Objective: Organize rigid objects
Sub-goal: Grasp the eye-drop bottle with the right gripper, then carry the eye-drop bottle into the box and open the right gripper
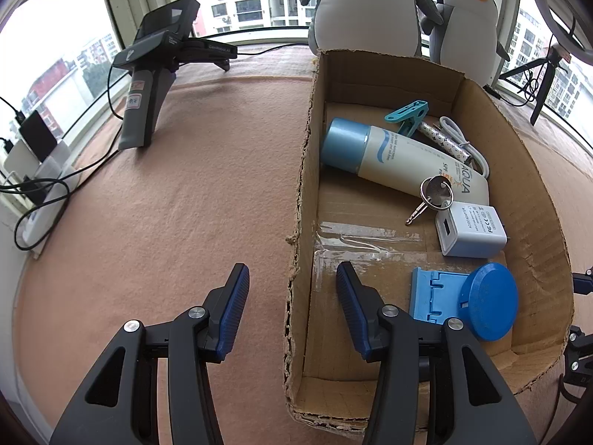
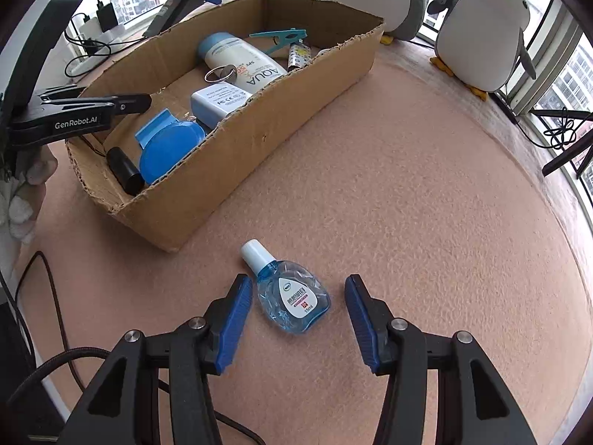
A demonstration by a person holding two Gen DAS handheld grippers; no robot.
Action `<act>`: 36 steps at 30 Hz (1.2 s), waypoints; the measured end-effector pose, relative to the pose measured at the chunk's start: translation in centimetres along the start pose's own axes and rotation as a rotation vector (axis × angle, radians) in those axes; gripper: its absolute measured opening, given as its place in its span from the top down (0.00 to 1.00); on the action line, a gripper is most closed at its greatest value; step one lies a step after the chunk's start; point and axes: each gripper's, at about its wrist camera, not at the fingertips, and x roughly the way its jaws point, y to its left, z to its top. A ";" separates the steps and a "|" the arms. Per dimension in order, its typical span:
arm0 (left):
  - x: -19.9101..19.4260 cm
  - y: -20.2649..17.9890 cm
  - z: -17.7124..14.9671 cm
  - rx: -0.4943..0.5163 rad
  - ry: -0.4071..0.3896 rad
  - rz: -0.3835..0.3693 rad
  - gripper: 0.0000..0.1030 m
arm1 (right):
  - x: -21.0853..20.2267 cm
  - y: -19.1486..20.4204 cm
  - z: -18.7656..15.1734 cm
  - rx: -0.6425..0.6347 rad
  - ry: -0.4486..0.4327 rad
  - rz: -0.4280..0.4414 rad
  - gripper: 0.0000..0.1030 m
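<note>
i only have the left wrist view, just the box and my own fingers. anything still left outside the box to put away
Observer: Yes, one small blue eye-drop bottle lies on the pink cloth, just off the cardboard box's near corner.
Operator: is the right gripper on it
Observer: The right gripper straddles it with its jaws open. The bottle lies between the pads, closer to one of them, and is not gripped.
Operator: room left at my end of the box
Observer: Not much. A black cylinder, hidden from your view, lies in that corner beside the blue round lid.
</note>
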 end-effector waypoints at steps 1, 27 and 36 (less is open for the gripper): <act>0.0 0.0 0.0 0.000 0.000 0.000 0.52 | 0.0 -0.1 0.0 0.007 0.001 0.003 0.53; 0.0 0.0 0.0 0.001 0.001 0.000 0.52 | -5.0 -1.3 2.4 0.169 -0.159 0.021 0.66; 0.0 0.0 -0.1 0.000 0.002 -0.001 0.52 | -6.2 1.0 7.4 0.159 -0.242 0.064 0.66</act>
